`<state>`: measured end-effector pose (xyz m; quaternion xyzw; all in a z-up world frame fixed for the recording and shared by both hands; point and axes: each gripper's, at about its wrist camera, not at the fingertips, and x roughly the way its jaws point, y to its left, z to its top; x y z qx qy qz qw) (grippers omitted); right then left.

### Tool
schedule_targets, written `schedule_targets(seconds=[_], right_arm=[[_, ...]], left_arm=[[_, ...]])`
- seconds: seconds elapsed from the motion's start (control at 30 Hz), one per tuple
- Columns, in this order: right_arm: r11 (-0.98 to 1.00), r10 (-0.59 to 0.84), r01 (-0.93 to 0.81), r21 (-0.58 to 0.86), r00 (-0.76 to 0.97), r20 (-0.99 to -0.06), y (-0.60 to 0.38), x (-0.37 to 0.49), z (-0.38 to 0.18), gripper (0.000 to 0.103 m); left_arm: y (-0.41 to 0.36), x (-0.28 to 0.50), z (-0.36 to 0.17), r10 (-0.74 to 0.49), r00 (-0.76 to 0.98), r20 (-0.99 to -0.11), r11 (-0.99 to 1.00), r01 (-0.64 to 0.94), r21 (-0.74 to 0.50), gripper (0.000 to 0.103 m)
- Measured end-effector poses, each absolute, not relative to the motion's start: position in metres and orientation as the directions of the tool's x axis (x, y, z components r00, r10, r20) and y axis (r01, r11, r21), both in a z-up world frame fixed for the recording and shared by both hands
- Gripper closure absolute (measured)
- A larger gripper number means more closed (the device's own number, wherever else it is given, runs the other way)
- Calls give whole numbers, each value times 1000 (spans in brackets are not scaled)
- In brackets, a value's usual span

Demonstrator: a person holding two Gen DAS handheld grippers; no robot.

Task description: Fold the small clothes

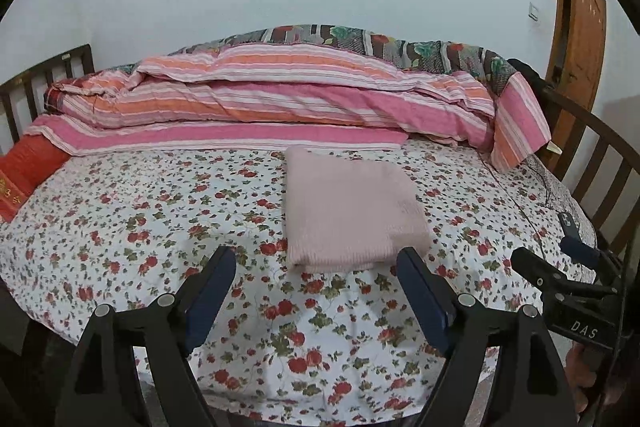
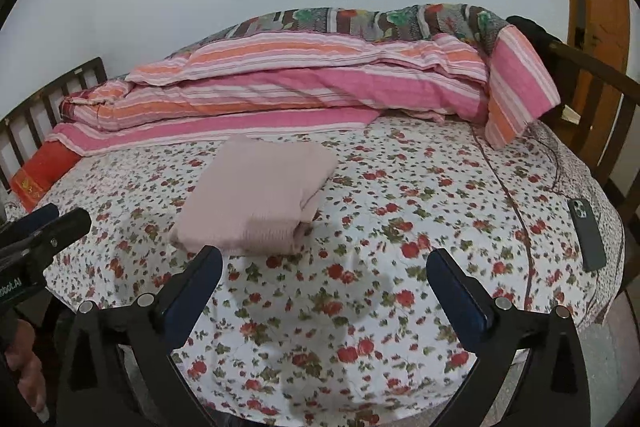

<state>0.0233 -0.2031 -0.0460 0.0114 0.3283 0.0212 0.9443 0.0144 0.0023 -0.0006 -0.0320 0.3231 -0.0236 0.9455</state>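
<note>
From left wrist cam I read "DAS" in white caps on the black body of the right gripper [image 1: 576, 259], low at frame's right edge. From right wrist cam, the left gripper [image 2: 52, 223] has a dark label w/ white text, partly cut off, looks like "...oboot.AI". Red pillow [image 1: 24, 175] at left has gold marks on it, too small/blurred for me to read.

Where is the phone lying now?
In the right wrist view, the phone lies on the floral sheet near the bed's right edge, beside the wooden rail, right of the folded pink garment.
</note>
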Motion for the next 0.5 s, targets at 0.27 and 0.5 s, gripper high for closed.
schedule_targets(seconds=[0.27, 0.5], right_arm=[[999, 34, -28, 18, 785, -618, -203, 7, -41, 3], [1000, 27, -22, 16, 784, -620, -204, 3, -44, 3]], left_arm=[[-5, -4, 2, -54, 791, -610, 998, 18, -66, 22], [-6, -5, -3, -43, 782, -622, 998, 7, -61, 22]])
